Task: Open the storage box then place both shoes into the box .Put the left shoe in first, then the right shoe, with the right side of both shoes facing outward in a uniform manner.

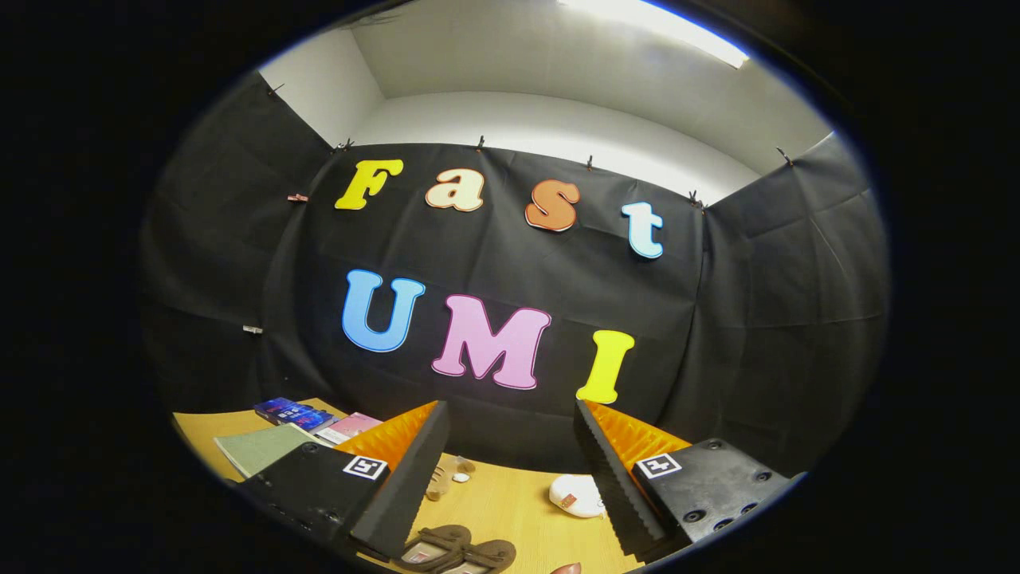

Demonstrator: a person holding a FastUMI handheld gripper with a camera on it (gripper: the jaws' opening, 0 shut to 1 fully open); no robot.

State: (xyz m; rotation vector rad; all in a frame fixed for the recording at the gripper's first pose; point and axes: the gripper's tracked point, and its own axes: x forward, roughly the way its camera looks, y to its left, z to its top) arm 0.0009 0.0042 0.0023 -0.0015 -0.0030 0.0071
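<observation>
Sandals (456, 550) lie on the wooden table (510, 502) low between my fingers, brown, straps up, close together. My gripper (510, 454) hangs above them with its fingers spread wide, holding nothing. I judge the sandals light and flexible, soles likely to bend, so I would pinch the strap or the sole's edge near the middle. A white object (575, 494) rests just beside my right finger (613, 470), and books (291, 412) lie beyond my left finger. I cannot pick out the storage box.
</observation>
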